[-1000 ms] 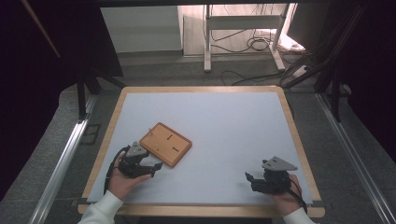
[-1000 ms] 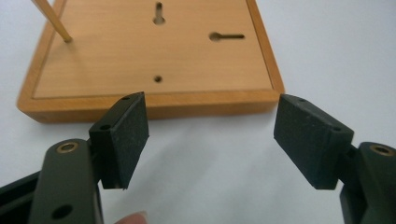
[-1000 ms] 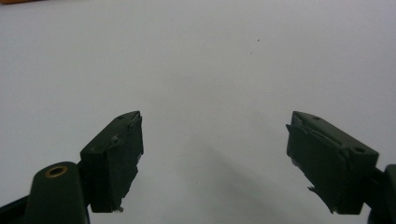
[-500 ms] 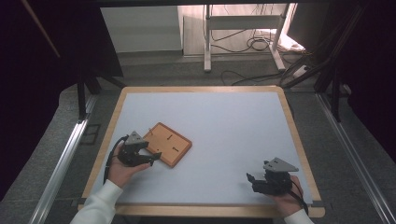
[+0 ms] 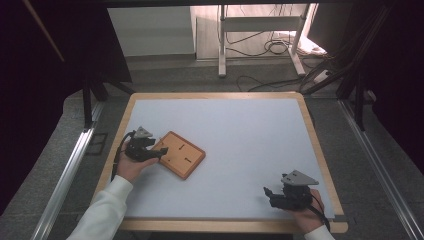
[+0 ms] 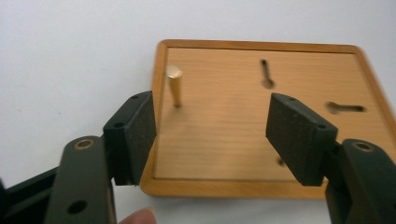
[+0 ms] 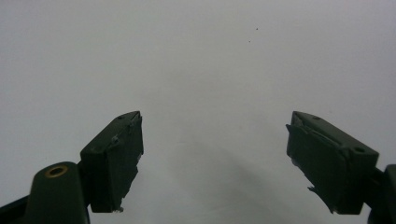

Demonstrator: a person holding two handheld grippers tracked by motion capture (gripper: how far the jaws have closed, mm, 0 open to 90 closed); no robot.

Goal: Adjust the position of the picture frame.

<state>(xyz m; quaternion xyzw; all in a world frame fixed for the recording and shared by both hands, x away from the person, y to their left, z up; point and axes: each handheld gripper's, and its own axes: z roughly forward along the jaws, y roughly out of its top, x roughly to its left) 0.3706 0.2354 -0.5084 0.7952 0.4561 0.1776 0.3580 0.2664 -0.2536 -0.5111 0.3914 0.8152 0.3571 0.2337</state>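
A flat wooden board (image 5: 181, 155) lies turned at an angle on the left half of the white table. In the left gripper view the board (image 6: 224, 140) has a raised rim, two keyhole slots and a small brass peg (image 6: 174, 85) standing near its left edge. My left gripper (image 5: 160, 152) reaches over the board's near corner. Its jaws (image 6: 210, 112) have just been closing a little, with that end of the board under them and no pad touching it. My right gripper (image 5: 270, 194) rests near the front right edge, and in its own view it (image 7: 215, 119) is open over bare table.
The table has a wooden rim (image 5: 215, 95). Beyond its far edge are a metal stand (image 5: 260, 30) and loose cables (image 5: 260, 80) on the floor. A metal rail (image 5: 70, 170) runs along the left side.
My left hand has moved away from the front edge toward the board, and its jaws now hang over the board's corner. The right hand has stayed put.
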